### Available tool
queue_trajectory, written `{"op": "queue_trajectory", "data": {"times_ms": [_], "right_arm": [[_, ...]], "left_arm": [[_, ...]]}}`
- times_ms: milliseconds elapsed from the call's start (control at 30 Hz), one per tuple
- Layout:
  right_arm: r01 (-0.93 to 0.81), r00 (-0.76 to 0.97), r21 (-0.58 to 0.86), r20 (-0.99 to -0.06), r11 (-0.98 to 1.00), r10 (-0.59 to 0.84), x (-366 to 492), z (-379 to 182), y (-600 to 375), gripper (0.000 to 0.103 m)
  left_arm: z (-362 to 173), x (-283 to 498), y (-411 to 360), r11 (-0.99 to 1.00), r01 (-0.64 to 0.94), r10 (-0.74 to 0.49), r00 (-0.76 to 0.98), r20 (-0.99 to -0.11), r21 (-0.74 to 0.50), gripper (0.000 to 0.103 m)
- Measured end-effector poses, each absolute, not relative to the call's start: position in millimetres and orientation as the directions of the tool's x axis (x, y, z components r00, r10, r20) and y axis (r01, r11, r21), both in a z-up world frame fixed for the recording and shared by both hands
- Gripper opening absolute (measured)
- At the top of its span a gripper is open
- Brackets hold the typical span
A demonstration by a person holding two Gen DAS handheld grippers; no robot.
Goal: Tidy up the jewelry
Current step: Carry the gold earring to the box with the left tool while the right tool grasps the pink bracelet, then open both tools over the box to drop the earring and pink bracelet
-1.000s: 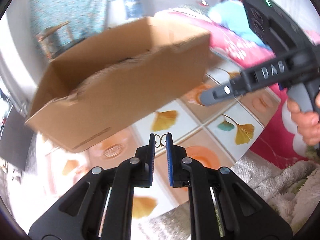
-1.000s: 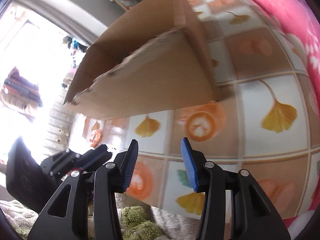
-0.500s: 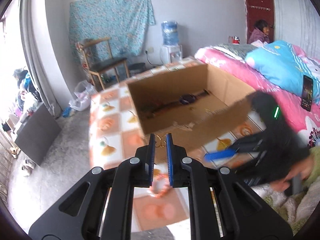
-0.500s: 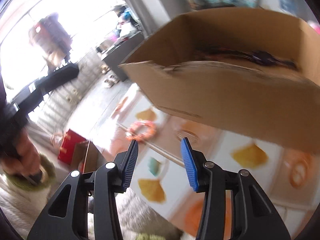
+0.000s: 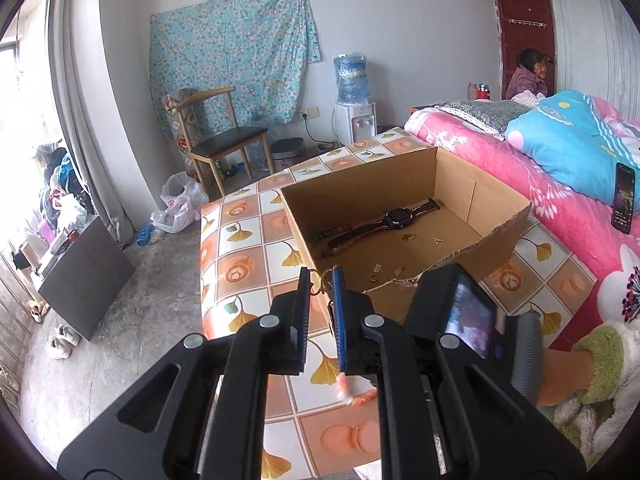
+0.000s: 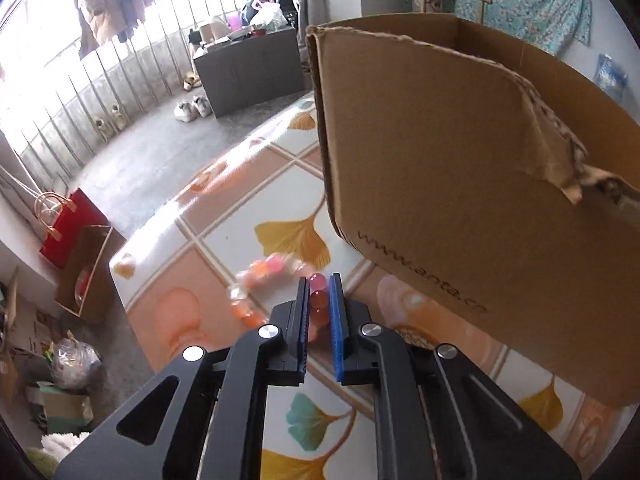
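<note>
My left gripper pinched gold earring, frame centre, before cardboard box — right gripper just closed, clamped on bead bracelet, lower centre.

**Daylight strong on one side, edges bending**

You are getting hard daylight through the balcony railing in the right wrist view; it is blowing out to white and glaring across the tiled table top. The bead bracelet is smearing with motion blur. In the left wrist view, soft even light is filling the room, the curtain is bowing at the fisheye rim, and the corners are going black.
</note>
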State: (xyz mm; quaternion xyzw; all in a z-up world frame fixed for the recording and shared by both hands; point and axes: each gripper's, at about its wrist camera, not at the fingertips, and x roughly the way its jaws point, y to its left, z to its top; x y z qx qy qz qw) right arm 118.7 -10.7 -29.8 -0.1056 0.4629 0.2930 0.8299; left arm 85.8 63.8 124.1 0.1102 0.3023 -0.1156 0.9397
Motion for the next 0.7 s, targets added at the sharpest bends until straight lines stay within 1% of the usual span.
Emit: {"op": "queue_trajectory", "data": {"times_ms": [67, 167, 300, 433, 533, 600, 667, 700], "right_arm": [[-0.572, 0.403, 0.113, -0.824, 0.813, 0.398, 117.2, -22.3, -17.7, 0.01], [-0.553, 0.436, 0.124, -0.799, 0.824, 0.413, 112.1, 7.0, -38.5, 0.01], [-0.537, 0.52, 0.079, -0.752, 0.84, 0.404, 104.9, 61.1, -62.4, 0.01], [-0.514, 0.618, 0.03, -0.68, 0.857, 0.395, 94.9, 118.1, -98.9, 0.01], [-0.496, 0.675, 0.025, -0.618, 0.868, 0.403, 98.0, 154.8, -131.1, 0.01], [-0.484, 0.705, 0.032, -0.577, 0.874, 0.412, 107.4, 173.9, -146.7, 0.01], [-0.466, 0.729, 0.014, -0.56, 0.885, 0.393, 121.2, 176.5, -157.6, 0.01], [-0.459, 0.731, 0.014, -0.562, 0.889, 0.386, 130.6, 175.4, -162.9, 0.01]], "left_arm": [[122.8, 90.3, 63.2, 0.949, 0.288, -0.161, 0.79, -0.592, 0.126, 0.01], [120.9, 95.4, 61.0, 0.948, 0.296, -0.174, 0.789, -0.589, 0.116, 0.01], [121.6, 106.8, 52.0, 0.944, 0.313, -0.196, 0.791, -0.579, 0.108, 0.01], [123.6, 119.9, 38.9, 0.936, 0.338, -0.225, 0.792, -0.568, 0.101, 0.01], [123.5, 131.2, 27.9, 0.929, 0.357, -0.243, 0.79, -0.563, 0.099, 0.01], [121.3, 140.5, 21.1, 0.924, 0.37, -0.256, 0.781, -0.57, 0.092, 0.01], [116.8, 152.3, 15.0, 0.919, 0.386, -0.269, 0.761, -0.591, 0.079, 0.01], [110.6, 162.7, 10.8, 0.919, 0.389, -0.268, 0.741, -0.616, 0.069, 0.01]]}}
